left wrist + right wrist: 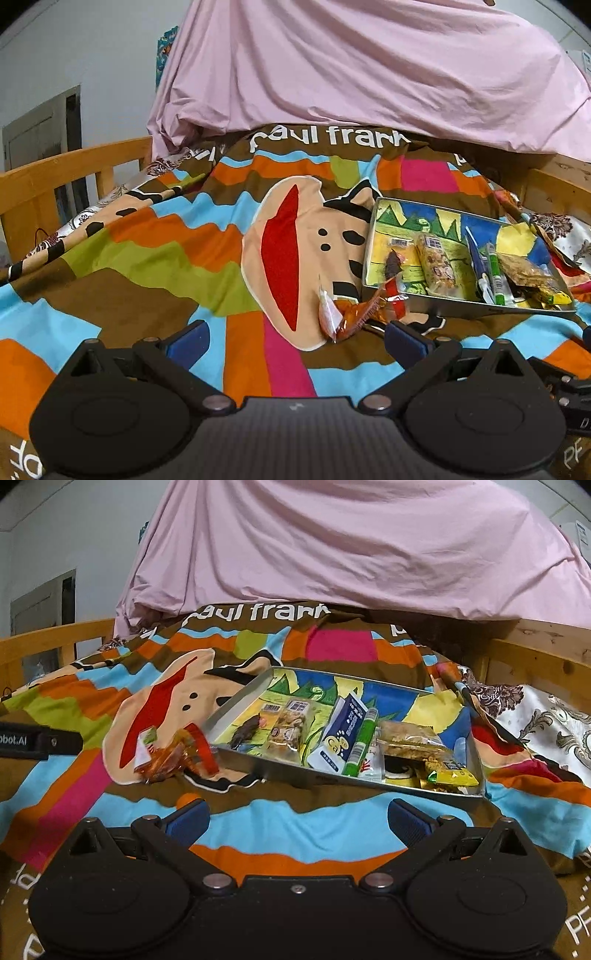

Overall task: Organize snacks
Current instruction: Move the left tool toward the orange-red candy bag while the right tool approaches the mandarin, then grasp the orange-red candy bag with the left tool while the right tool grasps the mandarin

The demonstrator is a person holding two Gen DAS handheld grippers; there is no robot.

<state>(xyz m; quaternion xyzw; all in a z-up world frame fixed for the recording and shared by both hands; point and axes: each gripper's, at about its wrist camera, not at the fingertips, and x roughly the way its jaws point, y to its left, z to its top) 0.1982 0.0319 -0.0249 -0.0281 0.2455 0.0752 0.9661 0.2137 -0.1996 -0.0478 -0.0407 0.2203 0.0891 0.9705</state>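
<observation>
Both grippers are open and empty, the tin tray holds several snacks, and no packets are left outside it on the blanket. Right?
Not quite: orange-red packets lie on the blanket beside the tin tray, as the right wrist view shows. The rest holds.

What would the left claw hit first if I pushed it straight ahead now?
Probably the loose orange snack packets lying on the bedspread, just beyond the open left claw and short of the tin tray. Depth is hard to judge through the fisheye.

"paul frank" — on bedcover (328,134)
</observation>
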